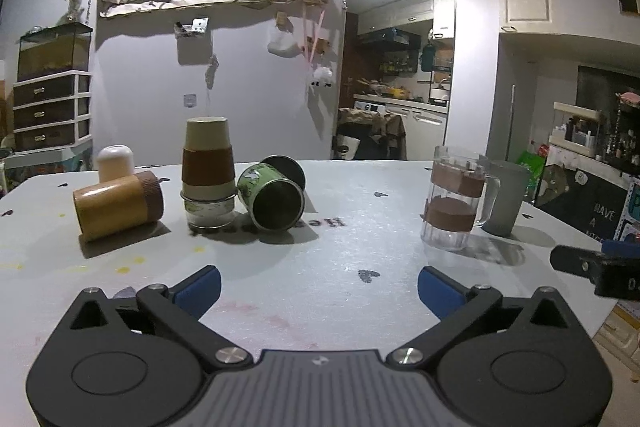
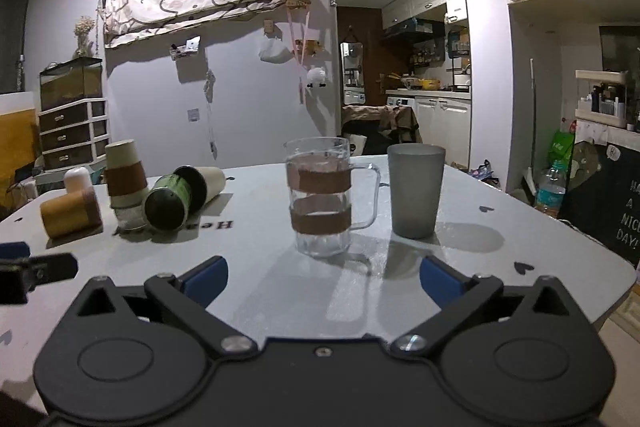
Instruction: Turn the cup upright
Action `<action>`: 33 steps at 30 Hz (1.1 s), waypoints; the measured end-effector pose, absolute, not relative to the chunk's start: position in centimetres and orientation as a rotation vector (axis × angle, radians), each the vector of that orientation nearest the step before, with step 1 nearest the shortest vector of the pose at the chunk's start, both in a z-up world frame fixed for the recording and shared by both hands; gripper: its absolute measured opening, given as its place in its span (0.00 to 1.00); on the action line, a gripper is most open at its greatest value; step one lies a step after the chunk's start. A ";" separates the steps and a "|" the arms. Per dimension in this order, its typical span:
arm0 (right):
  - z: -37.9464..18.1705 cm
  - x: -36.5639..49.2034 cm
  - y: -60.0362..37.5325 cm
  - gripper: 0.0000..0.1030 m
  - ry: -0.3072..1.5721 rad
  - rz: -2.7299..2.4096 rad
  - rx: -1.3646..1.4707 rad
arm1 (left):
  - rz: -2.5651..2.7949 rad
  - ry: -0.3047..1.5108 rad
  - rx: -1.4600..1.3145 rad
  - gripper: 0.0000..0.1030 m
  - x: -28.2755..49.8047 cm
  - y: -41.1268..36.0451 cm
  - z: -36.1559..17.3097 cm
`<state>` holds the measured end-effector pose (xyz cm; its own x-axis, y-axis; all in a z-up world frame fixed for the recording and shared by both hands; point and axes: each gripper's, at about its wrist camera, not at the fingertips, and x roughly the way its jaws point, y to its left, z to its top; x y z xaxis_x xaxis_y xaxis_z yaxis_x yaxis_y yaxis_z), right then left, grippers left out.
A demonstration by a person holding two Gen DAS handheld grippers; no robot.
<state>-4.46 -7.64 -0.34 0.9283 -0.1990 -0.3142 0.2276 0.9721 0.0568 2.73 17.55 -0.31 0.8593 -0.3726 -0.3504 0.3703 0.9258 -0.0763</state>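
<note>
Both the left gripper (image 1: 318, 285) and right gripper (image 2: 323, 279) gape empty above the table's (image 1: 360, 227) near edge; the green tin cup (image 1: 272, 197) lies sideways near the far-left corner.

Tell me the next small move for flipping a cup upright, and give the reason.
Probably ease the left gripper forward and left toward the green cup. That cup lies on its side with its mouth facing the camera, near the middle of the table. Both grippers are open and hold nothing, and the left one is nearer; the right gripper faces the glass mug, which already stands upright.
</note>
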 end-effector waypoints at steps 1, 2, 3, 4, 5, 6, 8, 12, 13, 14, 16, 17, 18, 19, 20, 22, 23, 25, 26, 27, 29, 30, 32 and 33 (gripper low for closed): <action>-0.4 -4.6 -7.5 1.00 0.310 -0.216 0.090 | -0.387 0.368 -0.002 1.00 2.6 17.5 -0.3; -0.5 -4.8 -7.4 1.00 0.310 -0.215 0.088 | -0.384 0.368 0.001 1.00 2.6 17.5 -0.3; -0.5 -4.8 -7.2 1.00 0.311 -0.218 0.086 | -0.379 0.368 0.006 1.00 2.5 17.5 -0.4; -0.6 -4.9 -7.1 1.00 0.311 -0.225 0.084 | -0.376 0.368 0.009 1.00 2.4 17.4 -0.4; -0.6 -4.9 -7.1 1.00 0.312 -0.231 0.084 | -0.374 0.367 0.011 1.00 2.3 17.4 -0.4; -0.7 -5.0 -7.1 1.00 0.312 -0.234 0.084 | -0.373 0.366 0.011 1.00 2.3 17.5 -0.4; -0.7 -5.1 -7.0 1.00 0.314 -0.236 0.083 | -0.371 0.365 0.011 1.00 2.2 17.5 -0.4; -0.9 -5.1 -7.0 1.00 0.319 -0.235 0.087 | -0.371 0.357 0.011 1.00 2.1 17.5 -0.5; -0.9 -5.1 -7.0 1.00 0.320 -0.240 0.089 | -0.370 0.356 0.012 1.00 2.0 17.5 -0.5; -1.0 -5.1 -6.9 1.00 0.321 -0.242 0.088 | -0.370 0.354 0.012 1.00 1.9 17.5 -0.5; -1.0 -5.1 -6.8 1.00 0.324 -0.238 0.086 | -0.369 0.355 0.012 1.00 1.9 17.5 -0.5; -1.1 -5.1 -6.8 1.00 0.326 -0.236 0.084 | -0.370 0.356 0.011 1.00 1.9 17.5 -0.5; -1.1 -5.1 -6.7 1.00 0.327 -0.237 0.082 | -0.370 0.356 0.011 1.00 1.9 17.5 -0.5; -1.1 -5.2 -6.7 1.00 0.327 -0.237 0.081 | -0.369 0.356 0.011 1.00 1.9 17.5 -0.5; -1.1 -5.2 -6.7 1.00 0.326 -0.236 0.081 | -0.369 0.356 0.011 1.00 1.9 17.5 -0.5; -1.1 -5.1 -6.6 1.00 0.326 -0.237 0.080 | -0.368 0.355 0.010 1.00 1.9 17.5 -0.5; -1.1 -5.1 -6.6 1.00 0.326 -0.236 0.081 | -0.368 0.355 0.010 1.00 1.9 17.5 -0.4; -1.1 -5.1 -6.6 1.00 0.327 -0.237 0.081 | -0.369 0.355 0.010 1.00 1.8 17.5 -0.4; -1.1 -5.2 -6.6 1.00 0.327 -0.237 0.081 | -0.368 0.355 0.010 1.00 1.9 17.5 -0.4; -1.1 -5.1 -6.6 1.00 0.327 -0.236 0.081 | -0.368 0.355 0.009 1.00 1.8 17.5 -0.4; -1.1 -5.2 -6.6 1.00 0.326 -0.237 0.081 | -0.367 0.355 0.010 1.00 1.8 17.5 -0.4; -1.1 -5.2 -6.6 1.00 0.326 -0.237 0.081 | -0.367 0.355 0.010 1.00 1.9 17.5 -0.4; -1.1 -5.1 -6.6 1.00 0.327 -0.236 0.081 | -0.368 0.355 0.010 1.00 1.9 17.5 -0.4; -1.1 -5.1 -6.6 1.00 0.327 -0.236 0.080 | -0.367 0.355 0.011 1.00 1.8 17.5 -0.4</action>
<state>-5.15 -6.63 -1.08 0.9198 -0.2168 -0.3270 0.2427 0.9693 0.0401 1.81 17.53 -0.43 0.8726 -0.3494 -0.3414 0.3532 0.9340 -0.0534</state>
